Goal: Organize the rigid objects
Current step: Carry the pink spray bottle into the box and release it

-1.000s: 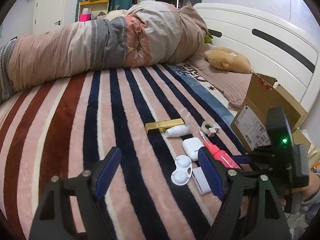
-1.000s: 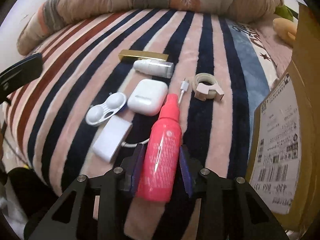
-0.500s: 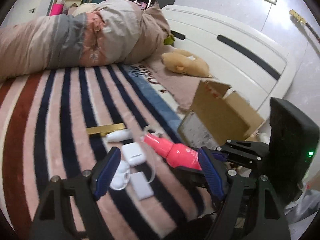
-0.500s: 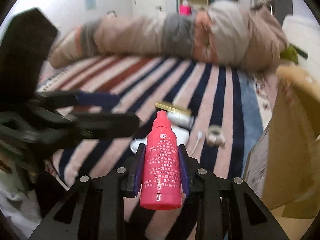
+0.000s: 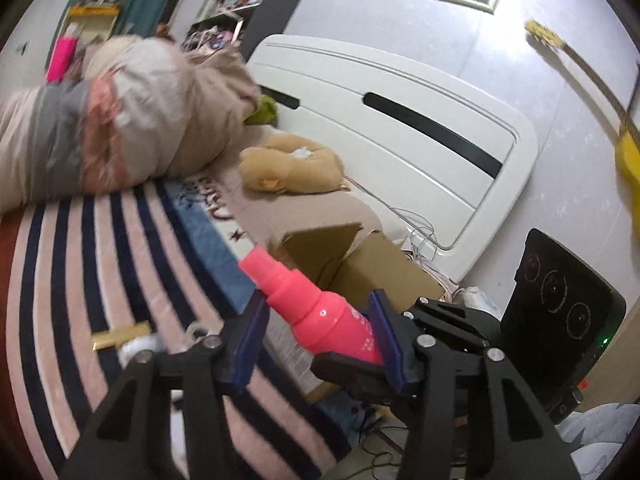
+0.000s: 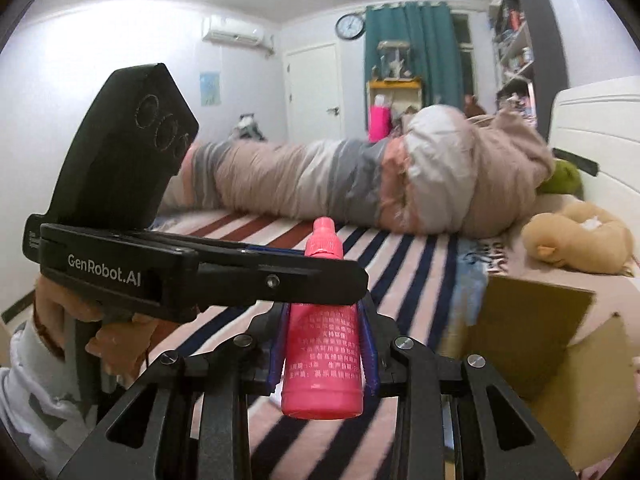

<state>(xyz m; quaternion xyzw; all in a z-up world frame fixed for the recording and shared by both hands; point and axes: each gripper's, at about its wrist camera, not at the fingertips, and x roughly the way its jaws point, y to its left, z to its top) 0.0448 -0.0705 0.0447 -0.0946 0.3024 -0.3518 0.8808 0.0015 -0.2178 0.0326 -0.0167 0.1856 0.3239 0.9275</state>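
The bed [image 5: 100, 248] runs off the left edge and its small items are mostly hidden behind our left gripper [image 5: 320, 338]; only a gold bar [image 5: 120, 338] shows clearly; the box [image 5: 376, 268] sits at the bed's edge by the headboard, flaps open, its inside unseen; half a second ago we were lower over the bed, and now both tools are raised; our right gripper [image 6: 324, 344] clamps the pink bottle [image 6: 322, 356], cap up; the left's pads flank the bottle's neck, contact unclear.
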